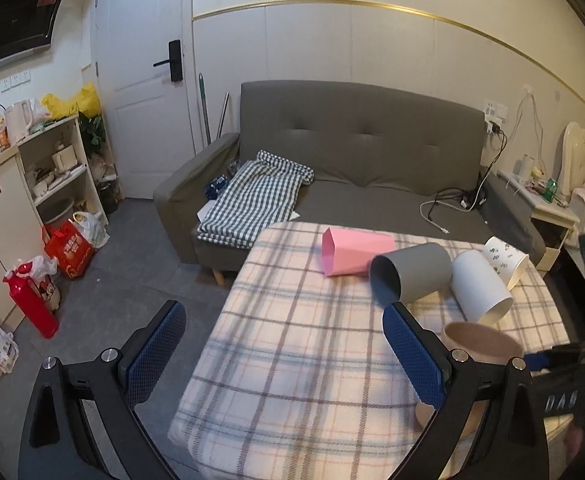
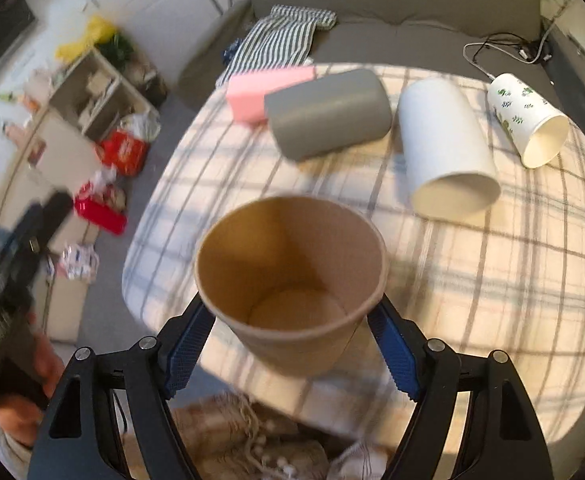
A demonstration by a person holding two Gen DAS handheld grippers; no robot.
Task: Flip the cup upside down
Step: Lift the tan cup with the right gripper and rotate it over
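- Brown cup (image 1: pixel 482 342) is seen at the near right of the checked tablecloth (image 1: pixel 292 360) in the left wrist view; the left gripper (image 1: pixel 282 352) is spread wide, holding nothing.
- Right wrist view: the cup (image 2: pixel 292 280) is clamped by the right gripper (image 2: pixel 292 320), mouth facing the camera; four cups are lying beyond.

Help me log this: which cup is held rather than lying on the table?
The brown paper cup, gripped mouth-up by the right gripper; the pink, grey, white and printed cups lie sideways.
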